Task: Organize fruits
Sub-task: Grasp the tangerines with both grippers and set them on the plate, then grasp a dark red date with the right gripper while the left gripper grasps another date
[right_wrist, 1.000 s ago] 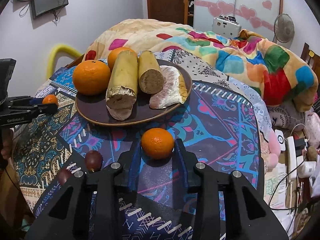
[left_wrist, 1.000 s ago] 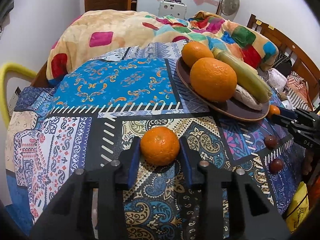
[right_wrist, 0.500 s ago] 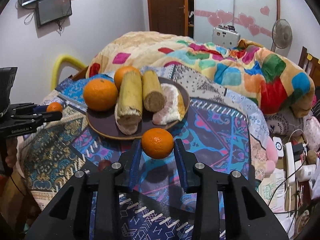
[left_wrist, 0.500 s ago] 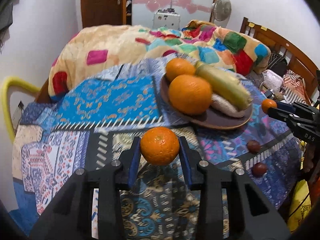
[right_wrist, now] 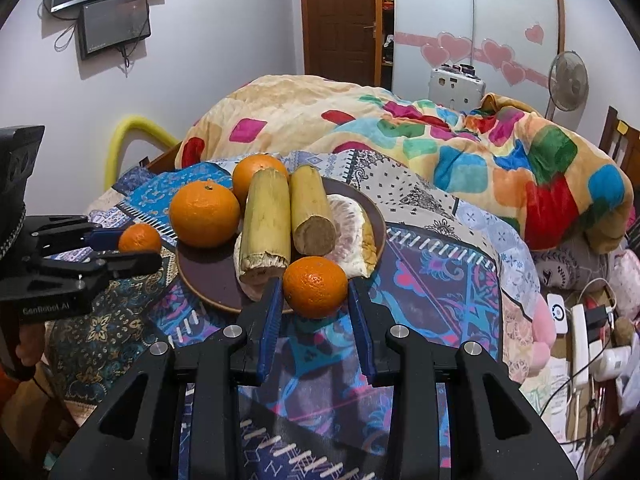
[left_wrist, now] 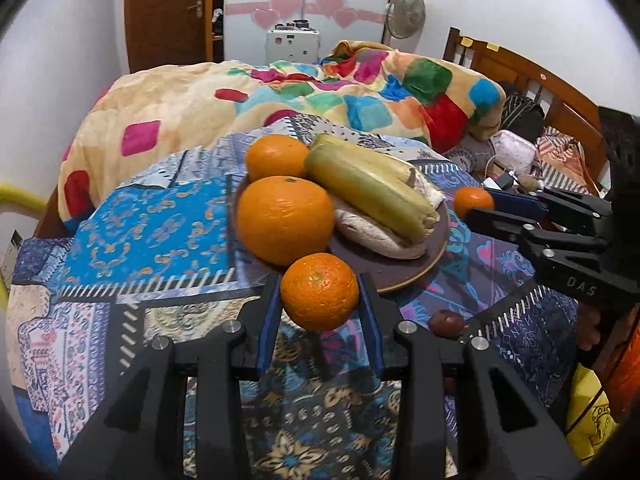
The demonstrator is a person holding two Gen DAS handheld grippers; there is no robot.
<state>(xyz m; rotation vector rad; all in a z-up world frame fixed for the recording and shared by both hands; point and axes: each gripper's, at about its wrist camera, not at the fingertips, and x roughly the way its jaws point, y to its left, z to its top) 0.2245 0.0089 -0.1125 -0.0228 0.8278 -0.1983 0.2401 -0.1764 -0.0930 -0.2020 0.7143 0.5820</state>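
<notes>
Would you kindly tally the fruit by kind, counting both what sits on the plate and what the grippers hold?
Large oranges on the plate: 2
Small oranges in grippers: 2
Sugarcane pieces: 2
Pomelo segments: 1
Small dark fruits: 1
Total: 8

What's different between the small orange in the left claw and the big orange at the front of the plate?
The small orange is pinched in the left claw, off the cloth; the big orange rests on the brown plate. The held one looks smaller. The big orange sits against another orange; the held one touches only the claw's pads. Both are round, orange and unpeeled.
</notes>
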